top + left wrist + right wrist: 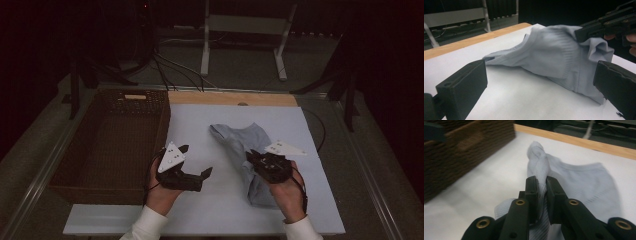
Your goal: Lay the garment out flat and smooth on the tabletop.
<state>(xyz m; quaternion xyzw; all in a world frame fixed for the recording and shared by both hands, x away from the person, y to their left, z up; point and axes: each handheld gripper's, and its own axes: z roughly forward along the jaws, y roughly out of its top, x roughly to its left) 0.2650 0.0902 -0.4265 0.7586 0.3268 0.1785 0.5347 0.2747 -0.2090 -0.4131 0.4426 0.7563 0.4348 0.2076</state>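
1. Right gripper (541,187), lowest in the right gripper view, had its jaws clamped on a raised fold of the pale grey sock (584,182).
2. Sock lay on the white board (200,210), centre-right of the high view, toe end toward the upper middle; pinched part lifted, the rest resting flat.
3. Left gripper (192,162), lower centre-left of the high view, hovered with jaws wide apart, holding nothing, aimed at the sock.
4. Wicker basket (107,142) sat at left, just beside the board.
5. Judged step: one-sided grasp made. Next move probably calls for closing the left jaws on the free edge, or carrying the sock left into the basket.
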